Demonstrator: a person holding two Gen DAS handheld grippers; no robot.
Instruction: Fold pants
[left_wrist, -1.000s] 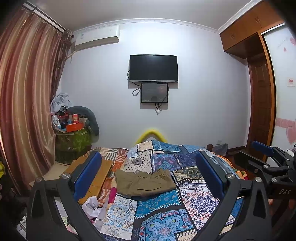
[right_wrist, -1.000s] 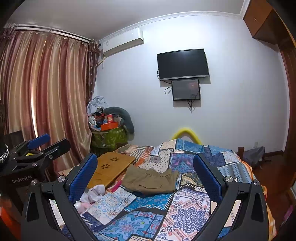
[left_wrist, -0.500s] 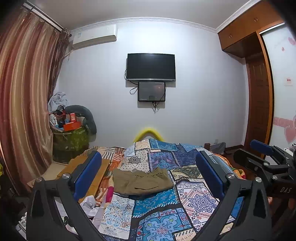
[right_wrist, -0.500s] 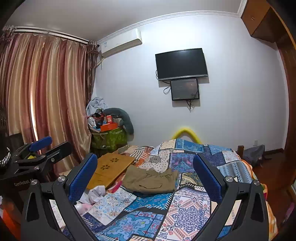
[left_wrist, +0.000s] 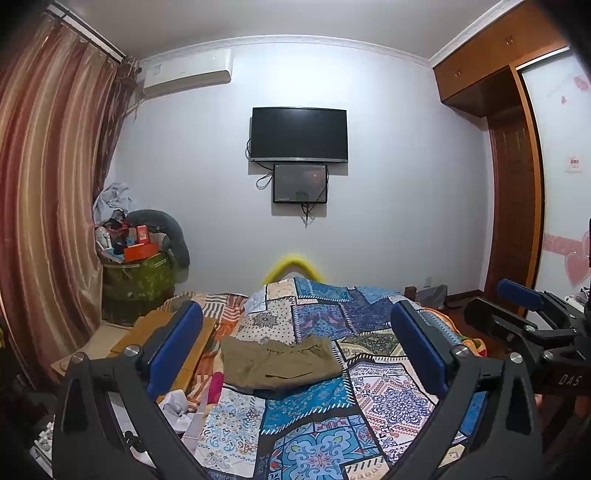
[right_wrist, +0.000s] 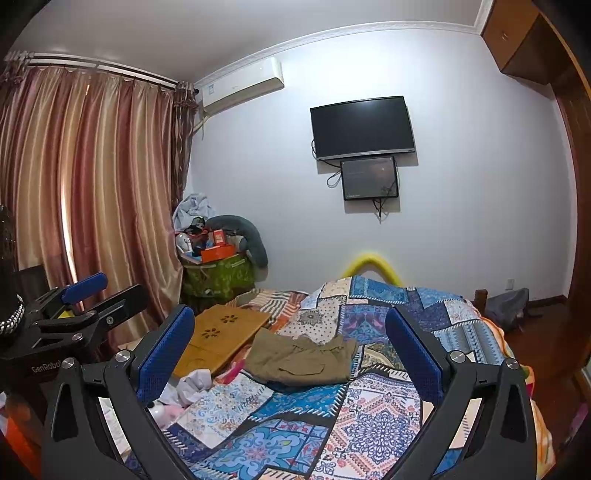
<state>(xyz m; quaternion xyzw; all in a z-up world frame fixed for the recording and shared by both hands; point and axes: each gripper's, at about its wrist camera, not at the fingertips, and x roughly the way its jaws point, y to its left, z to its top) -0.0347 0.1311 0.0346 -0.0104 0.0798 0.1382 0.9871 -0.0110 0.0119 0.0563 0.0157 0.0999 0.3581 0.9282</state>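
Olive-brown pants (left_wrist: 279, 363) lie folded in a compact bundle on the patchwork quilt (left_wrist: 314, 435) of the bed. They also show in the right wrist view (right_wrist: 301, 360). My left gripper (left_wrist: 295, 350) is open and empty, held well back from and above the pants. My right gripper (right_wrist: 290, 347) is open and empty too, at a similar distance. The right gripper shows at the right edge of the left wrist view (left_wrist: 524, 321). The left gripper shows at the left edge of the right wrist view (right_wrist: 85, 302).
A wooden lap tray (right_wrist: 221, 336) lies on the bed left of the pants, with crumpled white paper (right_wrist: 192, 386) nearer me. A cluttered green bin (left_wrist: 136, 284) stands by the curtain (left_wrist: 44, 206). A TV (left_wrist: 299, 134) hangs on the far wall. A wardrobe (left_wrist: 513, 177) is at right.
Both grippers stay open and empty. Both views have tilted slightly upward and shifted a little; the pants lie unmoved on the quilt.
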